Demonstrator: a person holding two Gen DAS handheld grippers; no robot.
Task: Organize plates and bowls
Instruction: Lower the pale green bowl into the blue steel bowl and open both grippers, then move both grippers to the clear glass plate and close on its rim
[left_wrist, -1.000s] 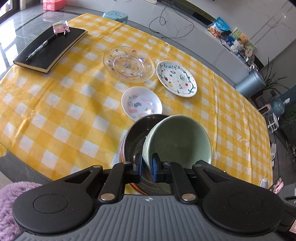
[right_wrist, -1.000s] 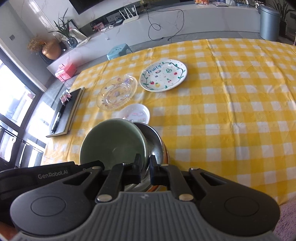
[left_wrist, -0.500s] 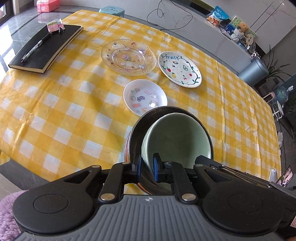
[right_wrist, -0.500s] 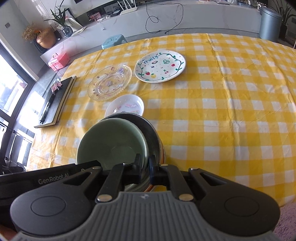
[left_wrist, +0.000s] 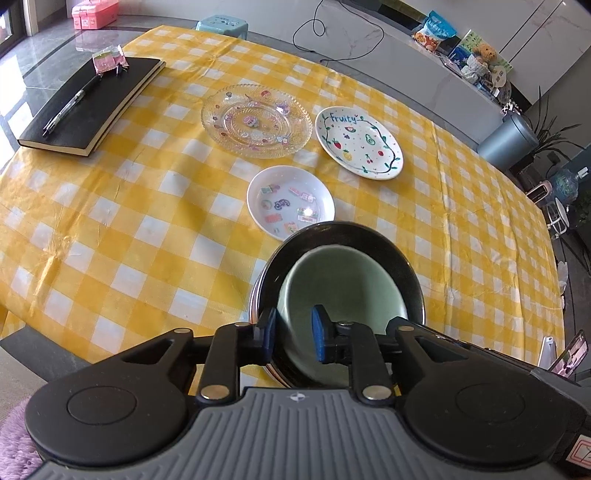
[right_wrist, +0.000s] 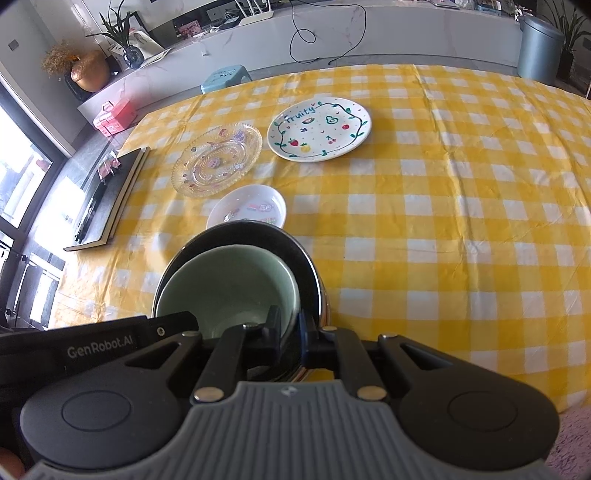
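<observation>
A pale green bowl (left_wrist: 343, 291) (right_wrist: 229, 291) sits nested inside a black bowl (left_wrist: 332, 230) (right_wrist: 258, 229) near the table's front edge. My left gripper (left_wrist: 293, 334) straddles the green bowl's near rim. Its jaws are opening, and the pads stand clear of the rim. My right gripper (right_wrist: 290, 326) is shut on the other side of that rim, one finger inside the bowl. Beyond lie a small white dish (left_wrist: 290, 201) (right_wrist: 251, 206), a clear glass plate (left_wrist: 256, 120) (right_wrist: 218, 164) and a white "Fruity" plate (left_wrist: 358, 142) (right_wrist: 319, 129).
A black notebook (left_wrist: 92, 107) with a pen lies at the far left of the yellow checked tablecloth (left_wrist: 129, 229). More rims show beneath the black bowl. A purple rug (left_wrist: 14, 443) lies below the table's edge. A grey bin (right_wrist: 539, 44) stands beyond the table.
The green bowl has come down from a tilt above the black bowl and now rests inside it. The left jaws have spread away from its rim. The right jaws stay closed.
</observation>
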